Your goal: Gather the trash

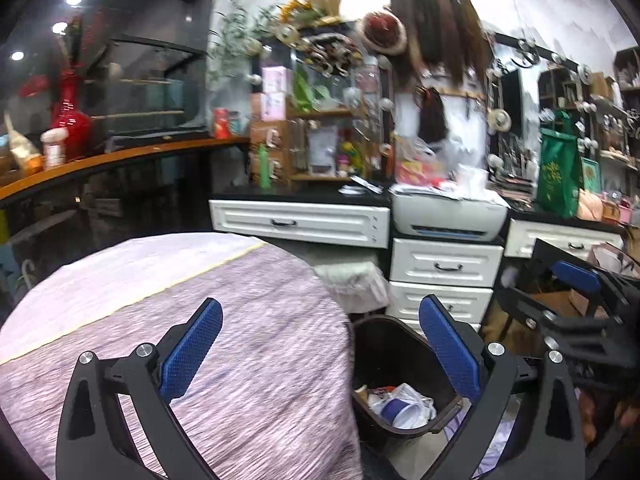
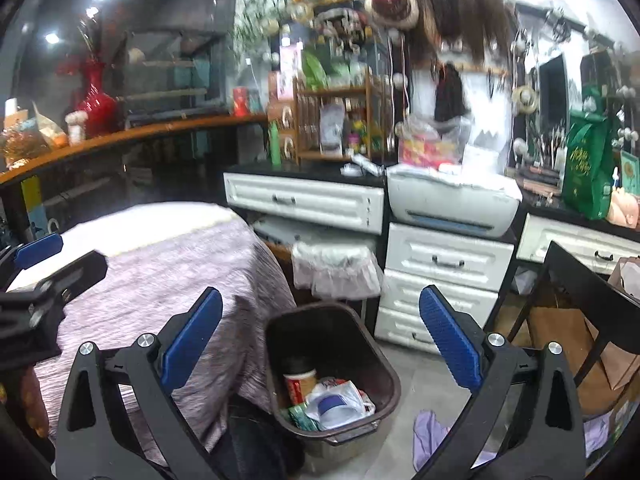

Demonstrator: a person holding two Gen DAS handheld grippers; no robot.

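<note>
A dark brown trash bin (image 2: 384, 364) stands on the floor beside a round table with a lilac cloth (image 2: 160, 264). It holds a paper cup (image 2: 301, 384), a white plastic bag (image 2: 340, 400) and wrappers. In the left wrist view the bin (image 1: 400, 344) shows with the bag (image 1: 404, 404) inside. My left gripper (image 1: 320, 344) is open and empty over the table's right edge (image 1: 240, 320). My right gripper (image 2: 320, 336) is open and empty above the bin. Each gripper shows at the other view's edge: the right one (image 1: 576, 300), the left one (image 2: 40, 272).
White drawers (image 2: 444, 264) and a printer (image 2: 452, 204) stand behind the bin, with a lined white bin (image 2: 336, 272) beside them. A black chair frame (image 2: 580, 300) and a brown paper bag (image 2: 568, 344) are at right. A lilac rag (image 2: 428, 436) lies on the floor.
</note>
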